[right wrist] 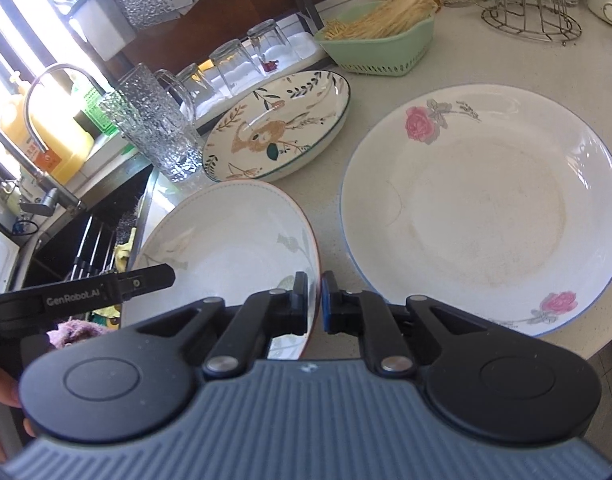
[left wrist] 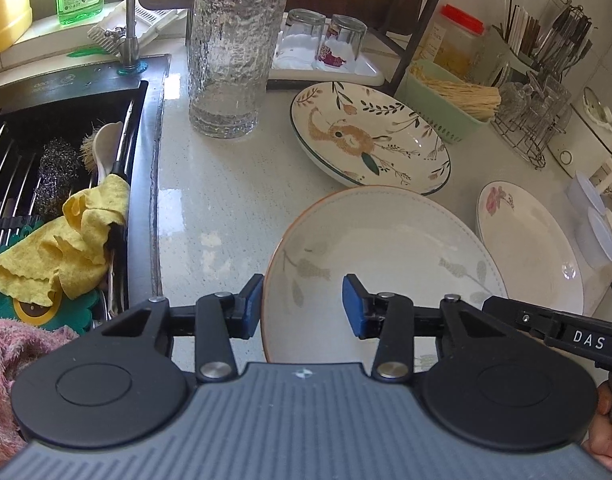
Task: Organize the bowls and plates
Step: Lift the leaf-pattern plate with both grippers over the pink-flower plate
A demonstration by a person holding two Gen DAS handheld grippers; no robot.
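The right gripper (right wrist: 314, 300) is clamping the near rim of the leaf-patterned bowl (right wrist: 229, 236), which is tilting up off the counter (left wrist: 225, 200) beside the rose plate (right wrist: 482, 208). The left gripper (left wrist: 301, 306) is straddling the opposite rim, seemingly half-open without contact.

We hold the left gripper (left wrist: 301, 306) over the near rim of a white bowl (left wrist: 386, 256) with an orange edge; its blue pads (left wrist: 251, 306) stand apart, one outside the rim and one inside. Beyond it on the bench (left wrist: 225, 200) sit a deer plate (left wrist: 370, 136), a rose plate (left wrist: 526, 248) and a tall glass (left wrist: 233, 52). A yellow cloth (left wrist: 61, 248) lies in the sink (left wrist: 45, 140).
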